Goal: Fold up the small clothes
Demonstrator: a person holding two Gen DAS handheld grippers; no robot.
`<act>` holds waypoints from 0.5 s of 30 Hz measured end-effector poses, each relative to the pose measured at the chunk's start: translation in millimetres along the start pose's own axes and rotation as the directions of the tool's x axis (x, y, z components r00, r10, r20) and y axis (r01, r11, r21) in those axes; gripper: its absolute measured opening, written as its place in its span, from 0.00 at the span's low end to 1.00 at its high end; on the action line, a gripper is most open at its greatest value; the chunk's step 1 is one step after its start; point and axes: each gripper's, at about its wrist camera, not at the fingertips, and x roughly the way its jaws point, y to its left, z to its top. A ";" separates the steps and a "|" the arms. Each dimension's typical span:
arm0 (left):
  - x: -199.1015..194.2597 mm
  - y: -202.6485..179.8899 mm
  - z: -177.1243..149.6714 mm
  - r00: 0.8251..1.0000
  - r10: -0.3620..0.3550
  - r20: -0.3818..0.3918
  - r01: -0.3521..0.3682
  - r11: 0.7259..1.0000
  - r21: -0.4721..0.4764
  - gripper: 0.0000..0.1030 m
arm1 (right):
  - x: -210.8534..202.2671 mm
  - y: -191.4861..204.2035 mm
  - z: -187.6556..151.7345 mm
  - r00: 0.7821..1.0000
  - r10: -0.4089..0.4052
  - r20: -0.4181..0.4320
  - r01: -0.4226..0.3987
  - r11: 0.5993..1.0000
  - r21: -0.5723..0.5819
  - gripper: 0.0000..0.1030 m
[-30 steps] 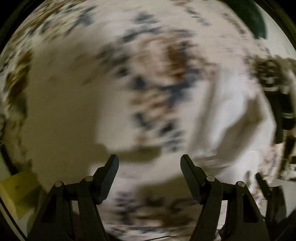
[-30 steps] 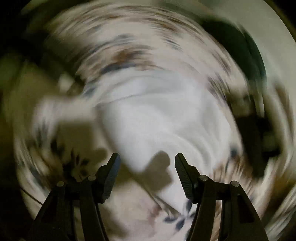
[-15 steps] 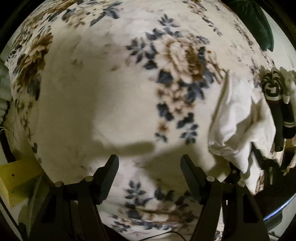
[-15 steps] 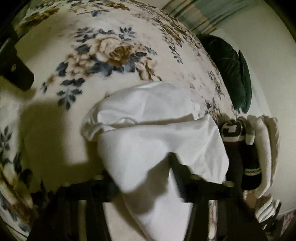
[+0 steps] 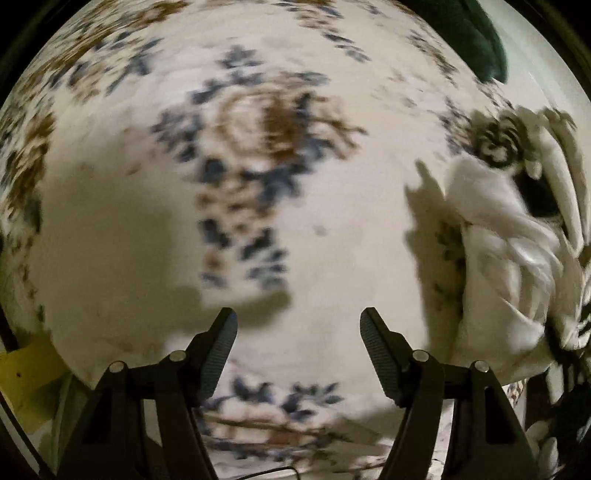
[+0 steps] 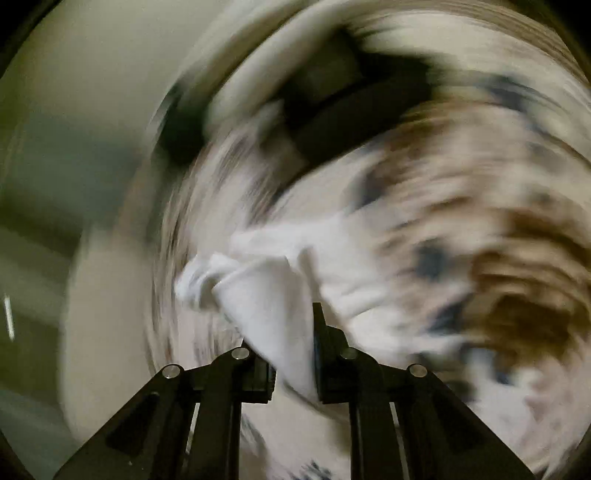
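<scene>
Left wrist view, left to right: yellow object at lower left edge, beside the floral blanket. Blanket cream with blue and brown flower print, spread across most of the view. Left gripper above the blanket, jaws spread, nothing between the 2 fingers. Dark green cushion at upper right. White garment crumpled at right, lifted off the blanket, shadow cast to its left. Behind it, at the far right edge, a pile of dark and white clothes; items not separable because of blur.

Right wrist view, heavily blurred, left to right: pale wall on the left. Right gripper at centre, jaws just closing and now pinching the white garment; cloth bunched between the 2 fingers, fanning out above and to the left. Dark shapes above, not identifiable. Floral blanket on the right.
</scene>
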 end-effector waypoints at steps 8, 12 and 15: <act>17.2 -82.3 -4.1 0.996 -0.085 -0.038 0.089 0.989 0.116 0.65 | -41.1 -157.5 12.2 0.985 -0.173 -0.021 0.165 0.886 0.434 0.17; 16.5 -113.9 -16.2 0.994 -0.099 -0.051 0.107 0.979 0.175 0.65 | -52.0 -144.1 15.2 0.980 -0.192 -0.042 0.195 0.924 0.330 0.37; 14.3 -143.6 -31.2 0.994 -0.094 -0.049 0.103 0.963 0.250 0.65 | -62.7 -132.0 15.6 0.977 -0.206 -0.058 0.214 0.939 0.270 0.39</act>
